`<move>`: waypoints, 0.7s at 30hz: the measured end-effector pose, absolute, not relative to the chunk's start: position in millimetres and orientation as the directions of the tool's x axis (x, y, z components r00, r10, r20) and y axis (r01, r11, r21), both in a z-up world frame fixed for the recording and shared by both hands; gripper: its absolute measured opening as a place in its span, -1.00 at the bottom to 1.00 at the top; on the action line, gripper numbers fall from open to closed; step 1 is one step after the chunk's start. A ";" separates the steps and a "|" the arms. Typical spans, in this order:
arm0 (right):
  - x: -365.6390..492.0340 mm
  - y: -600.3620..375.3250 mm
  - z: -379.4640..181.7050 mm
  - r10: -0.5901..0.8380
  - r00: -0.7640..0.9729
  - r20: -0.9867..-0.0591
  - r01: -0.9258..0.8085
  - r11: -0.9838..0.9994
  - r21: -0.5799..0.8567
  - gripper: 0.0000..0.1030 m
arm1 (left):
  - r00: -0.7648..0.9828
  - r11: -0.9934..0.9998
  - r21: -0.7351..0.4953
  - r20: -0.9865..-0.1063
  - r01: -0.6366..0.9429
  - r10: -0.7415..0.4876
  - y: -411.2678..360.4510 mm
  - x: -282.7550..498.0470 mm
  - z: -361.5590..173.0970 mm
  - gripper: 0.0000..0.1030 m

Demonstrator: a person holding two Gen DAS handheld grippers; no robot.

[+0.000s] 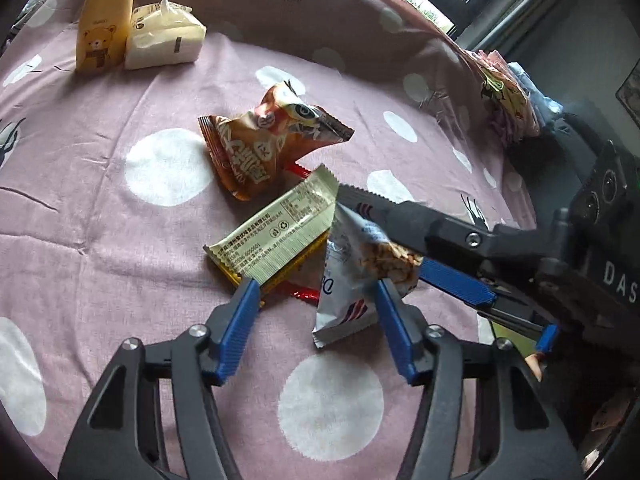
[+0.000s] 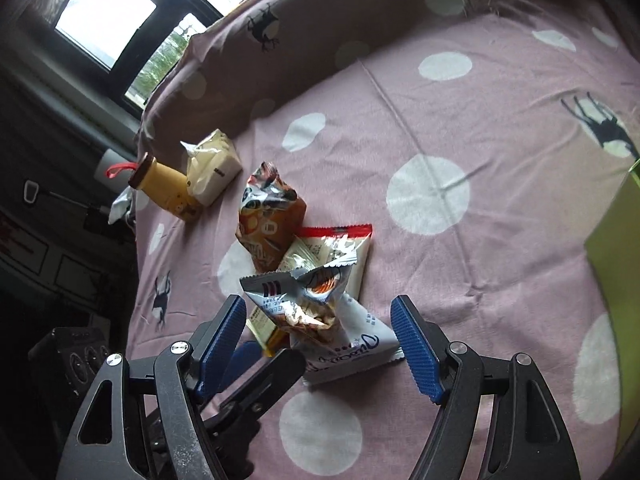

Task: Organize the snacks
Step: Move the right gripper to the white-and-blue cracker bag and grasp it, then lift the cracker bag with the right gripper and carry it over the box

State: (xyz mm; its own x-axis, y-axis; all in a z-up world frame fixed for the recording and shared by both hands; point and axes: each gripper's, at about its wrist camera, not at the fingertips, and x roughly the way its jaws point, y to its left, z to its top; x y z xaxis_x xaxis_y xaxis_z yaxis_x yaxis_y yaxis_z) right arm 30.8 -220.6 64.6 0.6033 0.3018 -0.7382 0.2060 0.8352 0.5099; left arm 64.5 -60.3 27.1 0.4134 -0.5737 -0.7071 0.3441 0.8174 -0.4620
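A pink dotted cloth point(image 1: 100, 216) covers the bed, and near its middle lies a heap of snacks: an orange bag point(image 1: 260, 144), a cream bar point(image 1: 276, 232) lying label-up over a yellow wrapper and a red one, and a white pack point(image 1: 348, 280) at the near side. The left gripper point(image 1: 316, 296) is spread, one pad beside the bar's end, the other against the white pack, nothing pinched. The right gripper point(image 2: 318, 320) is spread around the white pack point(image 2: 352, 344), pads apart from it. Toward the cloth's far edge stand a bear pack point(image 1: 104, 20) and a bread bag point(image 1: 164, 36), touching.
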 end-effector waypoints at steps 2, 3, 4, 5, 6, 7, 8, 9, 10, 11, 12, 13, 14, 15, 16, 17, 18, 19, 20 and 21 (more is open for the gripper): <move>34.2 -217.2 60.8 0.312 0.592 -0.744 0.183 0.847 0.500 0.25 | 0.417 0.797 -0.479 -0.681 0.368 -0.602 -60.8 64.1 29.5 0.10; 35.8 -214.3 60.5 0.300 0.596 -0.745 0.180 0.854 0.488 0.23 | 0.410 0.783 -0.494 -0.669 0.378 -0.620 -61.7 64.8 30.1 0.07; 37.2 -212.6 59.5 0.289 0.599 -0.747 0.182 0.859 0.478 0.16 | 0.401 0.772 -0.508 -0.662 0.381 -0.633 -62.2 65.6 29.2 0.05; 38.4 -211.5 57.9 0.288 0.595 -0.751 0.180 0.862 0.473 0.08 | 0.392 0.770 -0.513 -0.665 0.379 -0.636 -63.0 65.8 27.5 -0.04; 39.6 -210.5 55.5 0.300 0.590 -0.750 0.172 0.860 0.480 0.02 | 0.385 0.772 -0.511 -0.671 0.378 -0.633 -64.2 66.2 25.1 -0.10; 40.9 -209.5 53.7 0.314 0.586 -0.747 0.164 0.856 0.489 -0.06 | 0.382 0.768 -0.515 -0.669 0.381 -0.638 -64.7 66.1 23.9 -0.14; 41.9 -208.3 52.8 0.308 0.585 -0.751 0.163 0.862 0.481 -0.07 | 0.377 0.759 -0.525 -0.662 0.384 -0.648 -64.8 66.4 23.2 -0.23; 41.7 -207.0 53.2 0.300 0.588 -0.751 0.157 0.869 0.470 -0.08 | 0.370 0.750 -0.538 -0.655 0.385 -0.659 -64.7 66.6 23.6 -0.34; 41.6 -205.5 53.4 0.297 0.588 -0.752 0.150 0.874 0.462 -0.08 | 0.358 0.739 -0.555 -0.648 0.382 -0.672 -64.2 66.7 24.1 -0.38; 42.2 -203.7 53.8 0.292 0.586 -0.756 0.144 0.880 0.452 -0.08 | 0.351 0.735 -0.560 -0.648 0.383 -0.676 -64.0 66.5 23.9 -0.40; 42.2 -202.9 54.3 0.291 0.585 -0.757 0.141 0.883 0.448 -0.08 | 0.352 0.736 -0.555 -0.648 0.388 -0.675 -63.7 65.3 24.1 -0.40; 42.2 -202.7 54.0 0.295 0.580 -0.759 0.137 0.883 0.449 -0.08 | 0.353 0.737 -0.550 -0.650 0.393 -0.673 -64.0 64.0 24.4 -0.40; 42.1 -202.4 53.7 0.298 0.576 -0.761 0.134 0.884 0.448 -0.08 | 0.356 0.739 -0.543 -0.651 0.398 -0.670 -64.3 62.6 25.3 -0.40; 41.6 -202.6 53.5 0.302 0.574 -0.761 0.132 0.883 0.451 -0.08 | 0.358 0.740 -0.537 -0.651 0.404 -0.669 -64.6 60.8 26.6 -0.40; 40.8 -202.6 53.5 0.308 0.573 -0.760 0.131 0.880 0.456 -0.08 | 0.362 0.741 -0.532 -0.651 0.410 -0.668 -65.1 59.0 28.4 -0.40; 40.3 -202.8 53.8 0.315 0.570 -0.759 0.131 0.877 0.463 -0.08 | 0.365 0.743 -0.525 -0.652 0.415 -0.664 -67.2 58.0 30.6 -0.40; 39.2 -203.3 54.1 0.324 0.569 -0.756 0.131 0.872 0.472 -0.08 | 0.370 0.747 -0.516 -0.654 0.419 -0.660 -67.4 56.2 33.1 -0.40; 37.2 -204.0 54.9 0.332 0.570 -0.752 0.130 0.867 0.481 -0.08 | 0.378 0.751 -0.506 -0.654 0.425 -0.655 -67.4 53.6 35.9 -0.40; 35.6 -204.2 55.9 0.341 0.572 -0.746 0.129 0.861 0.492 -0.08 | 0.389 0.755 -0.492 -0.654 0.434 -0.649 -67.6 50.4 39.6 -0.40; 33.0 -204.3 57.6 0.349 0.575 -0.740 0.126 0.856 0.502 -0.08 | 0.399 0.758 -0.480 -0.651 0.442 -0.645 -67.7 46.9 43.5 -0.40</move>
